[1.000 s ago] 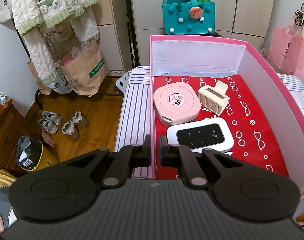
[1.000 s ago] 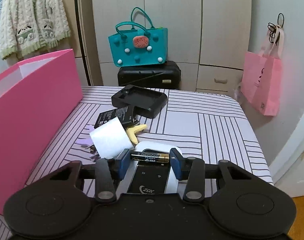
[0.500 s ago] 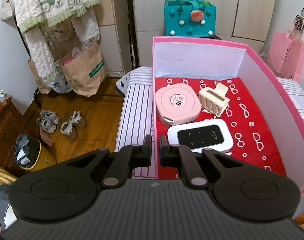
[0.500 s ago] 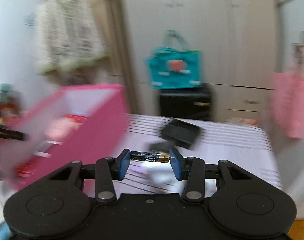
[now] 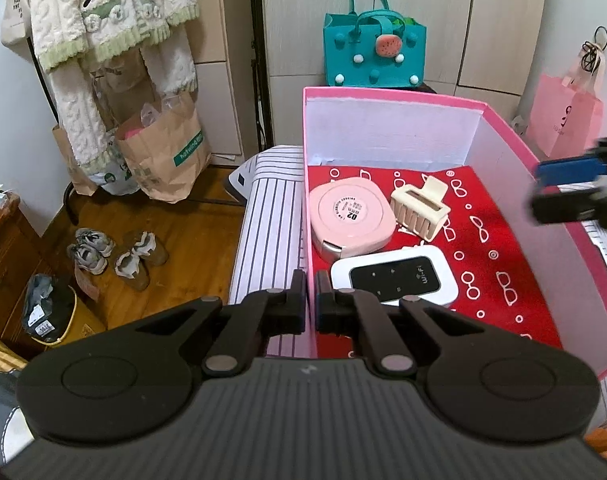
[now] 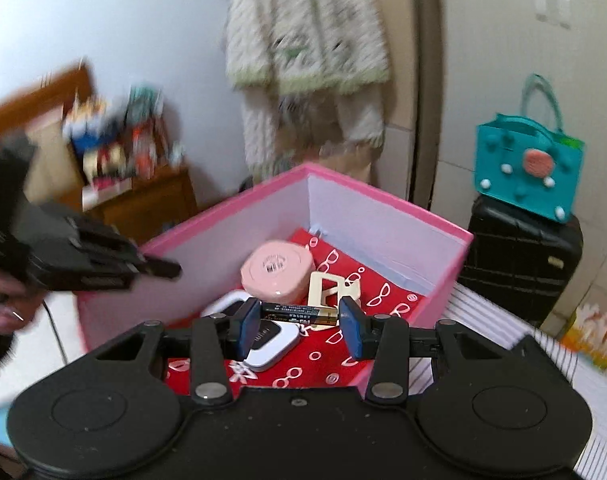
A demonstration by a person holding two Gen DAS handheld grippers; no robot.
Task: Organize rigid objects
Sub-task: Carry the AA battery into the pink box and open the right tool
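Observation:
A pink box [image 5: 391,94] with a red patterned lining stands on the striped bed. Inside lie a round pink case [image 5: 351,220], a cream hair claw [image 5: 419,210] and a white Wi-Fi router [image 5: 395,280]. My left gripper [image 5: 311,308] is shut on the box's left wall near the front corner. My right gripper [image 6: 299,320] is shut lengthwise on a black and gold battery [image 6: 299,314], held above the box [image 6: 387,200] over the router [image 6: 271,338]. Its blue pads show at the right edge of the left wrist view, right gripper [image 5: 563,190].
A striped bed cover [image 5: 271,220] lies under the box. A teal bag [image 5: 373,52] sits on a black suitcase [image 6: 519,260] behind it. A pink bag [image 5: 563,120] hangs at the right. Paper bags [image 5: 163,152] and shoes [image 5: 115,252] stand on the wooden floor at the left.
My right gripper has swung up and to the left with the battery, from over the bed to above the box, and now shows in the left wrist view. The left gripper has stayed put.

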